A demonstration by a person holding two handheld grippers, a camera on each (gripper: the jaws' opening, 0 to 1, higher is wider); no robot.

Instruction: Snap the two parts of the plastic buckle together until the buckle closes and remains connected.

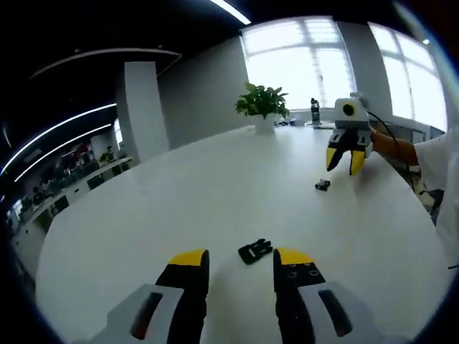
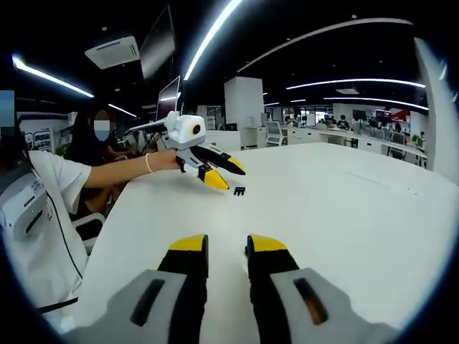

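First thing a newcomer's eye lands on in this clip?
Probably the two small black buckle parts on the big white table: one buckle half just ahead of the open left gripper, the other buckle half lying near the right gripper. Behind, a potted plant against bright windows.

Bright window glare (fisheye-warped edges)

black buckle part [image 1: 254, 251], white table [image 1: 215, 186]

Two black plastic buckle parts lying unjoined and well apart on the white table [image 1: 215, 193], pronged part [image 1: 255, 251] flat in foreground, smaller socket part [image 1: 323, 185] further off, prongs facing away from it.
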